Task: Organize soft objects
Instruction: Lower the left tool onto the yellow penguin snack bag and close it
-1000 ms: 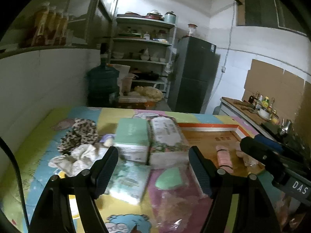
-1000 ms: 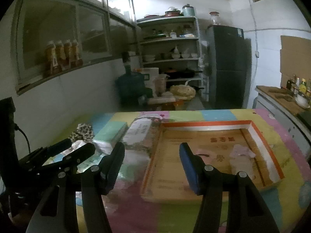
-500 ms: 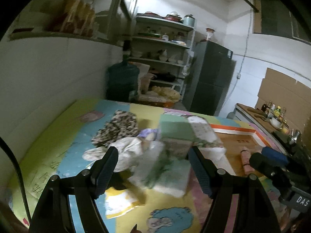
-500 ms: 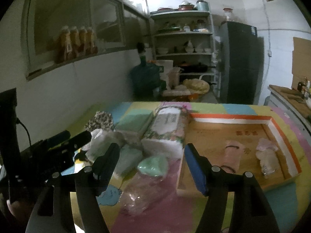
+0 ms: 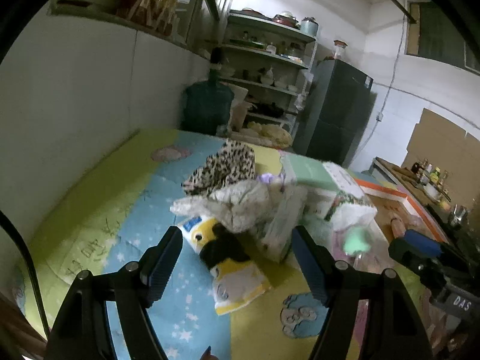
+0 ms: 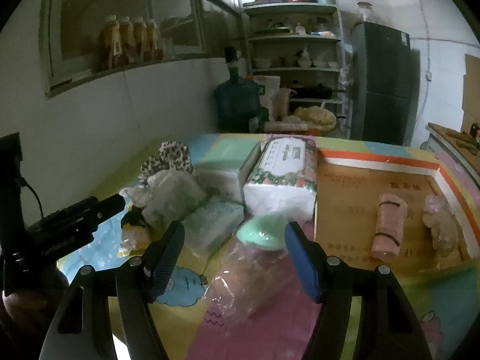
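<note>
Two views, left wrist first.
Left gripper (image 5: 235,250): jaws spread wide, nothing between the pads, above a yellow plush toy (image 5: 232,265) on the patterned mat (image 5: 99,210).
Soft pile: leopard cloth (image 5: 223,166) behind a pale crumpled cloth (image 5: 240,207), beside a green tissue pack (image 5: 309,172).
Right wrist view.
Right gripper (image 6: 234,252): released, jaws apart over a clear bag (image 6: 255,273) with a mint sponge (image 6: 259,232).
Cardboard tray (image 6: 339,198): holds a pink rolled towel (image 6: 388,229); floral tissue pack (image 6: 283,175) just beside it.

right gripper (image 6: 234,247) jaws wide, green sponge (image 6: 260,232) between
</note>
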